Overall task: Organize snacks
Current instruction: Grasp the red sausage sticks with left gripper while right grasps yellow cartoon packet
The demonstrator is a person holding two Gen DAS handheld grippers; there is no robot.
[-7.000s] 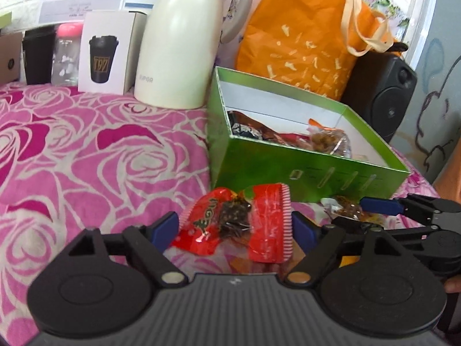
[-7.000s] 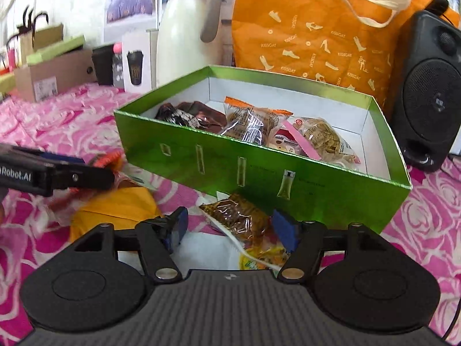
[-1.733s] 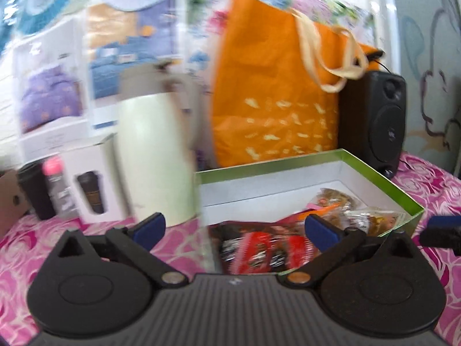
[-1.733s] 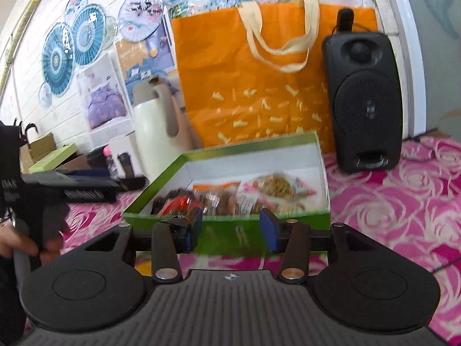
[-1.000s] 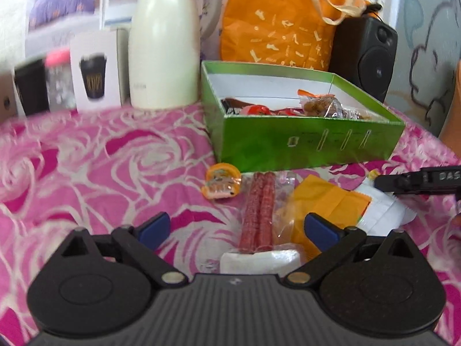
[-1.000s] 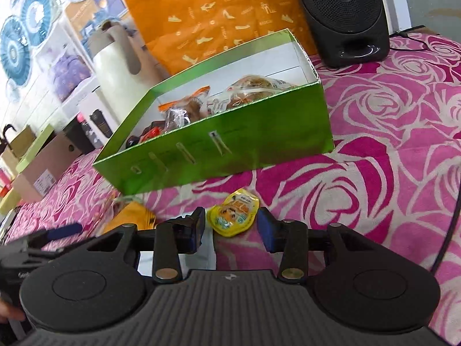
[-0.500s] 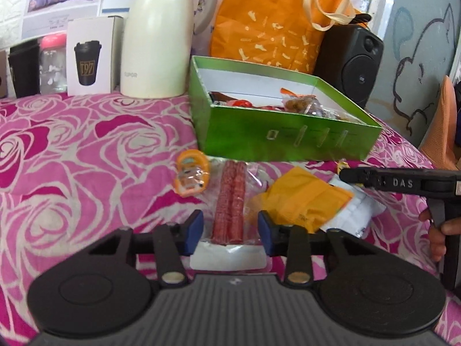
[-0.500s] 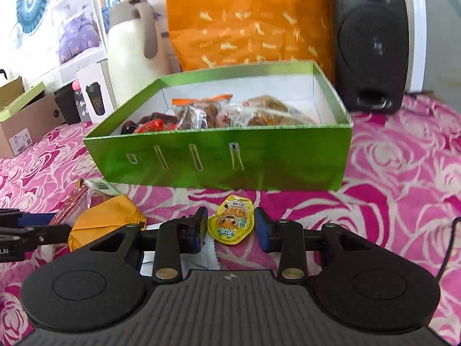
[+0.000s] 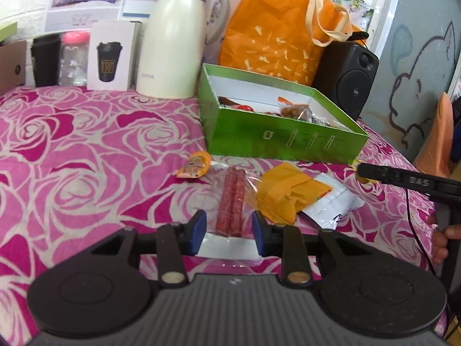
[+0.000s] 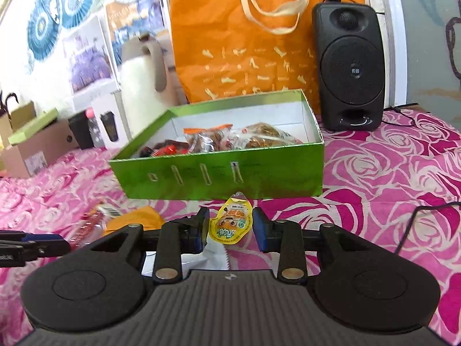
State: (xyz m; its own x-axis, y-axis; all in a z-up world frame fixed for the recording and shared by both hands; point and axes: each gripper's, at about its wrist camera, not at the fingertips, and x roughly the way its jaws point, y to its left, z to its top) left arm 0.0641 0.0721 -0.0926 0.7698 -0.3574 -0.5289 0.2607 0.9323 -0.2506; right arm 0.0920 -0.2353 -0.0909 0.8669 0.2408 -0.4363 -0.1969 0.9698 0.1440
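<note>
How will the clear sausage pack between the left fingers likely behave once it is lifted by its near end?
The sausage pack is long, with thin clear film and a flat white end, so its far end will probably droop. The glossy film may be slippery in the left gripper. The two sticks inside look firm, so crushing seems unlikely.

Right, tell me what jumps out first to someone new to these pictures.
The bright green box of snacks sits mid-table on the pink rose cloth, with a big orange bag behind it. In front, the left gripper straddles a sausage pack, and the right gripper frames a small yellow packet.
</note>
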